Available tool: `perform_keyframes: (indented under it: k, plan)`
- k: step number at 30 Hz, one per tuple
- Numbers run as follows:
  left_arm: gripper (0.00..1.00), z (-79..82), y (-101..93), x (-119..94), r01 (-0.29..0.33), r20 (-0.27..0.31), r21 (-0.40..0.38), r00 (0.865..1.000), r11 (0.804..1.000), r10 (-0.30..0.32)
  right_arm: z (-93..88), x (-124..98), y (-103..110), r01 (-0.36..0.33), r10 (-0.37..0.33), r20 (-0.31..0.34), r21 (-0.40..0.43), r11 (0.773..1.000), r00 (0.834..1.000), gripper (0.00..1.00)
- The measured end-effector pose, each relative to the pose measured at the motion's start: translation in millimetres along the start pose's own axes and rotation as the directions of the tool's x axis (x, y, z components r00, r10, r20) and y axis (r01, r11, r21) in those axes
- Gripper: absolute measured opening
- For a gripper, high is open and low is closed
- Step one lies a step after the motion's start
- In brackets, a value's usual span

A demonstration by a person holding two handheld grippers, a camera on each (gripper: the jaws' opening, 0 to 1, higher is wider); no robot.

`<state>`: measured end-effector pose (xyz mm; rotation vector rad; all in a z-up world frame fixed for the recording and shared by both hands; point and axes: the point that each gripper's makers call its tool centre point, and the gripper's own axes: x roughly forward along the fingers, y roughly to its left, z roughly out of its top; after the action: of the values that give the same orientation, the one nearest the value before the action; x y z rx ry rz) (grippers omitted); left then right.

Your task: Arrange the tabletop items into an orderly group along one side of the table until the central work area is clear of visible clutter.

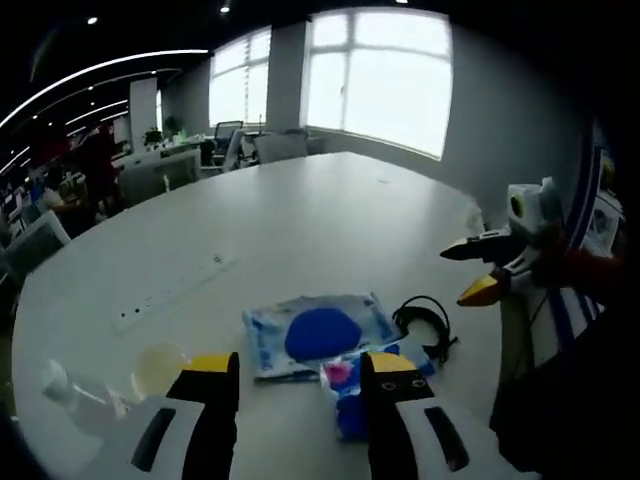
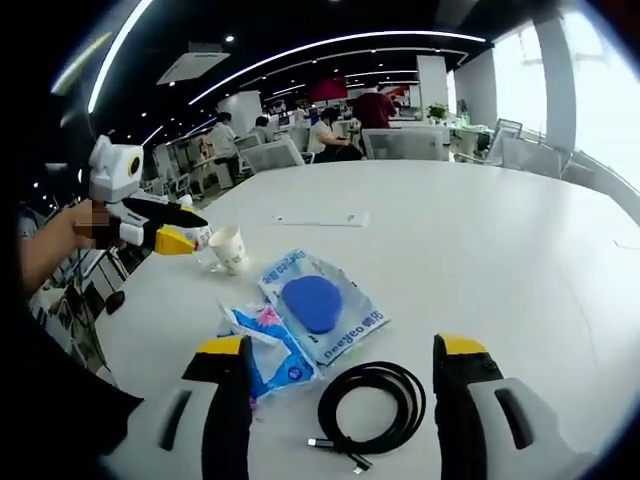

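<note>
The right claw (image 2: 340, 385), jaws spread and empty, hovers over the coiled black cable (image 2: 372, 405) lying near the wet-wipe packs (image 2: 322, 305) on the tabletop (image 2: 480, 250); it should straddle the coil before closing.

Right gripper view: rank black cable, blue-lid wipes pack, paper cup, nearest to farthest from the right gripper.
From the right gripper, both jaws apart:
1. Black cable, coiled on the table between the jaws.
2. Blue-lid wipes pack, just ahead of the jaws, slightly left.
3. Paper cup, farther off to the left, lying tipped near the left gripper.
</note>
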<state>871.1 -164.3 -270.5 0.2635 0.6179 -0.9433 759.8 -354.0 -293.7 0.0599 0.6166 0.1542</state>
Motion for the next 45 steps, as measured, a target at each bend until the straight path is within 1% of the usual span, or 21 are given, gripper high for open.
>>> perform_keyframes:
  k: [2, 4, 5, 9, 12, 15, 17, 18, 20, 24, 26, 27, 29, 30, 33, 35, 36, 38, 40, 44, 45]
  plan:
    - [0.46, 0.9, -0.4, 12, -0.007, -0.008, 0.013, 1.000, 1.000, 0.008, -4.2, 5, -1, 0.018, -0.018, -0.004, 0.002, 1.000, 1.000, 0.67]
    - [0.44, -2.5, 3.1, 22, -0.024, -0.026, 0.024, 0.999, 0.999, 0.024, -8.1, 8, -1, 0.022, -0.022, -0.014, 0.005, 1.000, 1.000, 0.65]
    - [0.44, -3.8, 4.7, 28, -0.026, -0.030, 0.017, 0.999, 1.000, 0.027, -10.3, 11, -1, 0.024, -0.024, -0.019, 0.014, 1.000, 1.000, 0.63]
    - [0.39, -6.3, 3.9, 41, -0.030, -0.041, -0.009, 0.999, 1.000, 0.029, -16.2, 19, 0, 0.036, -0.035, -0.033, 0.030, 0.999, 0.999, 0.60]
    - [0.39, -13.1, 8.6, 53, -0.053, -0.069, -0.023, 0.996, 0.998, 0.051, -17.8, 26, 1, 0.042, -0.040, -0.036, 0.053, 0.998, 0.999, 0.57]
    - [0.40, -17.3, 10.3, 62, -0.059, -0.088, -0.037, 0.995, 0.998, 0.055, -19.6, 32, 1, 0.047, -0.043, -0.038, 0.084, 0.995, 0.998, 0.51]
    - [0.40, -23.1, 14.7, 69, -0.082, -0.112, -0.050, 0.991, 0.995, 0.076, -19.9, 36, 2, 0.050, -0.046, -0.035, 0.108, 0.993, 0.998, 0.49]
    - [0.40, -27.7, 17.6, 73, -0.097, -0.134, -0.053, 0.987, 0.994, 0.089, -21.2, 40, 2, 0.050, -0.045, -0.038, 0.124, 0.991, 0.998, 0.47]
    - [0.40, -31.4, 20.7, 78, -0.115, -0.147, -0.051, 0.983, 0.992, 0.107, -23.6, 44, 3, 0.058, -0.052, -0.043, 0.144, 0.988, 0.998, 0.44]
    - [0.39, -34.9, 23.0, 86, -0.127, -0.159, -0.067, 0.980, 0.990, 0.115, -31.0, 54, 7, 0.057, -0.048, -0.067, 0.155, 0.986, 0.997, 0.43]
    - [0.38, -39.3, 24.2, 89, -0.131, -0.172, -0.076, 0.978, 0.988, 0.117, -32.8, 57, 9, 0.055, -0.044, -0.074, 0.158, 0.986, 0.996, 0.40]
    - [0.38, -41.5, 25.1, 91, -0.138, -0.173, -0.100, 0.978, 0.985, 0.120, -34.1, 59, 10, 0.055, -0.043, -0.081, 0.158, 0.986, 0.996, 0.37]
    - [0.37, -42.2, 26.6, 94, -0.152, -0.166, -0.124, 0.977, 0.980, 0.131, -35.7, 62, 11, 0.061, -0.048, -0.088, 0.161, 0.985, 0.995, 0.36]
    - [0.36, -43.0, 26.6, 96, -0.159, -0.166, -0.130, 0.977, 0.979, 0.137, -38.1, 64, 9, 0.066, -0.050, -0.098, 0.169, 0.983, 0.994, 0.34]
    - [0.35, -46.1, 28.0, 99, -0.190, -0.168, -0.124, 0.971, 0.974, 0.169, -38.6, 67, 8, 0.077, -0.060, -0.097, 0.187, 0.979, 0.994, 0.28]
    - [0.35, -52.3, 33.5, 100, -0.225, -0.183, -0.125, 0.963, 0.966, 0.200, -38.8, 68, 9, 0.076, -0.057, -0.100, 0.199, 0.977, 0.993, 0.28]
    - [0.35, -53.1, 34.3, 100, -0.228, -0.183, -0.128, 0.962, 0.965, 0.203, -38.9, 69, 9, 0.072, -0.052, -0.099, 0.210, 0.975, 0.994, 0.28]
    - [0.35, -59.5, 35.2, 103, -0.231, -0.198, -0.150, 0.960, 0.961, 0.199, -40.4, 72, 7, 0.073, -0.050, -0.106, 0.221, 0.973, 0.993, 0.28]
    - [0.35, -63.4, 35.3, 105, -0.227, -0.206, -0.152, 0.959, 0.962, 0.194, -42.1, 75, 8, 0.072, -0.046, -0.116, 0.226, 0.972, 0.992, 0.29]
    - [0.34, -68.5, 35.8, 108, -0.225, -0.214, -0.165, 0.959, 0.960, 0.187, -46.8, 79, 8, 0.072, -0.039, -0.143, 0.235, 0.969, 0.989, 0.28]
    - [0.34, -69.6, 36.8, 109, -0.227, -0.215, -0.171, 0.958, 0.959, 0.188, -50.3, 81, 8, 0.077, -0.039, -0.161, 0.238, 0.968, 0.986, 0.27]
